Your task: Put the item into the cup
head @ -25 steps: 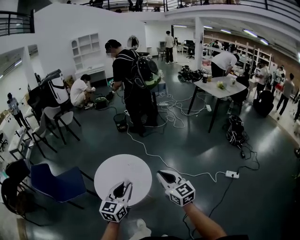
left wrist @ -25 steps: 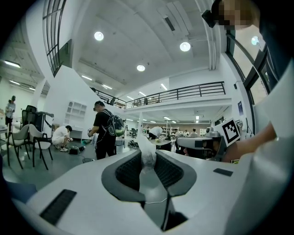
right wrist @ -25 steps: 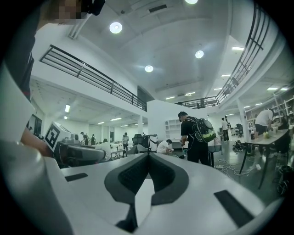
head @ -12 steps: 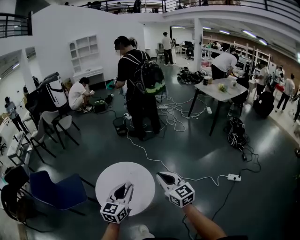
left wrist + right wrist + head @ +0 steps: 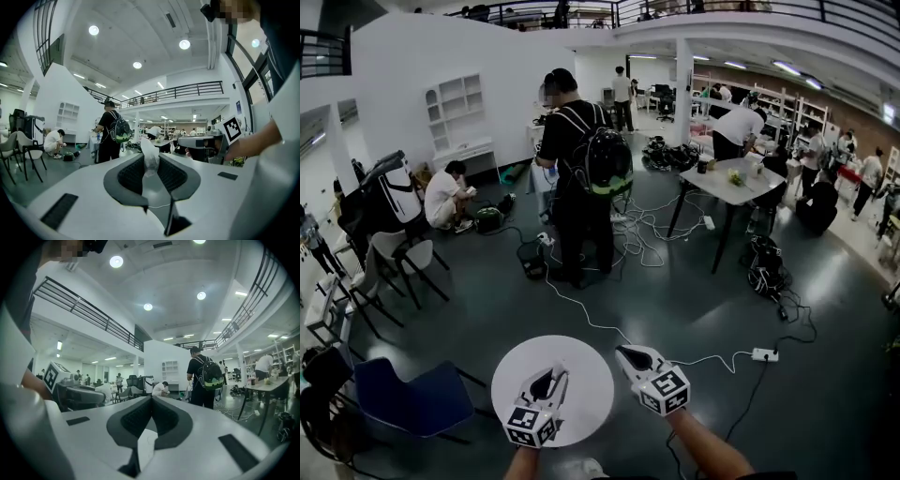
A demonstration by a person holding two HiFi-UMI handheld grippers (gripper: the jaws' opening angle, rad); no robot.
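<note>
A round white table (image 5: 581,366) stands on the dark floor just below both grippers. The left gripper (image 5: 151,155) is clamped on the item (image 5: 149,161), a crumpled whitish translucent scrap poking above its pads; the right gripper (image 5: 151,398) has its jaws together on nothing. Farther off sits a dark bin (image 5: 531,259) (contents too small to tell) beside a backpacked person (image 5: 581,159).

Crumpled white item (image 5: 150,157) (upright, pinched)
</note>
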